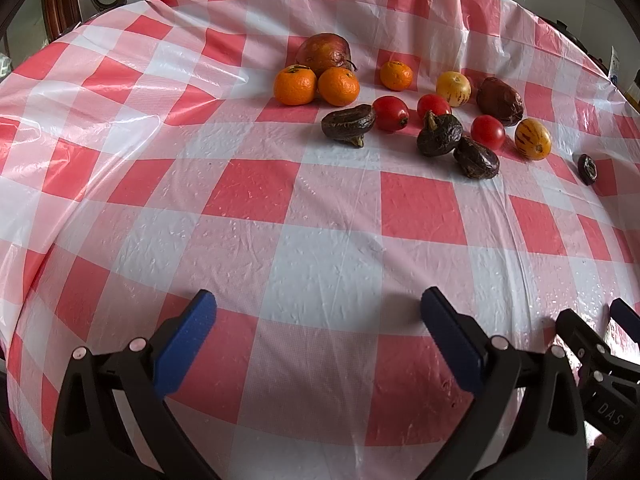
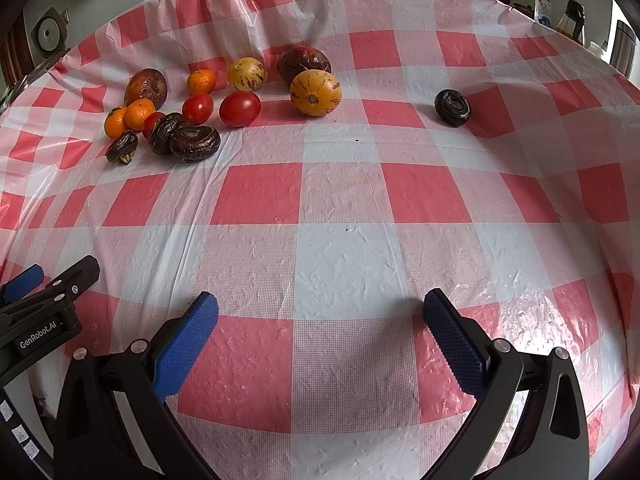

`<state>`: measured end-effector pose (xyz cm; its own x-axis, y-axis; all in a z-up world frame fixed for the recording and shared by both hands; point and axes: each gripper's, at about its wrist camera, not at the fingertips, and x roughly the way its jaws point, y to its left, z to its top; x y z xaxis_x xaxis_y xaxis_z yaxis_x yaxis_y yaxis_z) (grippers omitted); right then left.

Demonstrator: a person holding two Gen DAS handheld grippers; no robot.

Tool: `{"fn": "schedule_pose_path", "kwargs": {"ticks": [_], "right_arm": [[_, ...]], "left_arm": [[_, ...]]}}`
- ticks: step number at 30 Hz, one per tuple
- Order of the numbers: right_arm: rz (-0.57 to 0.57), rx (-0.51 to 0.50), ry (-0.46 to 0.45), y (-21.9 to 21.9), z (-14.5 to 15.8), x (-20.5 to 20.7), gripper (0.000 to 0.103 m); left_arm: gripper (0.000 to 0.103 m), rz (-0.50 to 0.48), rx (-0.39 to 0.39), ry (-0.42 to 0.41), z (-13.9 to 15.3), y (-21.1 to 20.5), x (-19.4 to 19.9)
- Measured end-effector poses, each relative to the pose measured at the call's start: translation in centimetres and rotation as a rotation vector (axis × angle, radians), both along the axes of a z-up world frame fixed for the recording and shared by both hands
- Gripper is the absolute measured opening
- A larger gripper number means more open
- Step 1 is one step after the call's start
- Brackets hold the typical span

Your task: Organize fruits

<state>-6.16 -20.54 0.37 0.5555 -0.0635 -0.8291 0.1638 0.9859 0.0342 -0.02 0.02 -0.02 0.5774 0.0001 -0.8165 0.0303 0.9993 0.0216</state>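
- Two grippers low in frame, near edge of table. Left gripper (image 1: 318, 304): black frame, blue dimpled rubber pads (image 1: 186, 344), fingers spread wide, nothing between them. Right gripper (image 2: 320, 306): same build, pads (image 2: 456, 344) stippled, fingers likewise wide and empty.
- Tablecloth (image 2: 340, 264): thin glossy plastic, red-and-white check, creased and crinkled, bare across the lower and middle frame.
- Mid-distance, upper centre of left view: three dark wrinkled fruits (image 1: 438, 136), shrivelled, lumpy, stubby stems; among them three smooth glossy red tomatoes (image 1: 391, 113).
- One more dark wrinkled fruit (image 2: 452, 107), round and ribbed, sits alone, well apart, upper right of right view.
- Behind: three matte, pebbled mandarins (image 1: 295, 84), two touching, one apart to the right; two yellow-orange oval melons (image 1: 532, 139) with brown streaks.
- Farthest: large mottled red-brown fruit (image 1: 324, 53) just behind the paired mandarins; dark maroon wrinkled fruit (image 1: 500, 101) at right of the cluster.
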Motion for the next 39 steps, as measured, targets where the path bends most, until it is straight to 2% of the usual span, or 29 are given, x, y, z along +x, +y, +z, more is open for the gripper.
{"fn": "schedule_pose_path", "kwargs": {"ticks": [18, 23, 26, 34, 38, 39], "right_arm": [[0.0, 0.0, -0.001, 0.1, -0.2, -0.1, 0.099], [0.0, -0.001, -0.002, 0.2, -0.3, -0.1, 0.099], [0.0, -0.001, -0.002, 0.2, -0.3, -0.1, 0.099], [0.011, -0.001, 0.02, 0.2, -0.3, 0.3, 0.099], [0.094, 0.021, 0.03, 1.2, -0.1, 2.2, 0.099], [0.133, 0.029, 0.025, 1.9, -0.2, 3.1, 0.099]], "left_arm": [[0.102, -0.004, -0.002, 0.0, 0.0, 0.0, 0.0], [0.102, -0.031, 0.001, 0.014, 0.2, -0.2, -0.3], [0.102, -0.09, 0.001, 0.029, 0.2, 0.0, -0.2], [0.102, -0.124, -0.001, 0.036, 0.1, 0.5, -0.2], [0.102, -0.139, -0.006, 0.04, 0.1, 0.6, -0.2], [0.102, -0.114, -0.003, 0.037, 0.1, 0.9, -0.3]]}}
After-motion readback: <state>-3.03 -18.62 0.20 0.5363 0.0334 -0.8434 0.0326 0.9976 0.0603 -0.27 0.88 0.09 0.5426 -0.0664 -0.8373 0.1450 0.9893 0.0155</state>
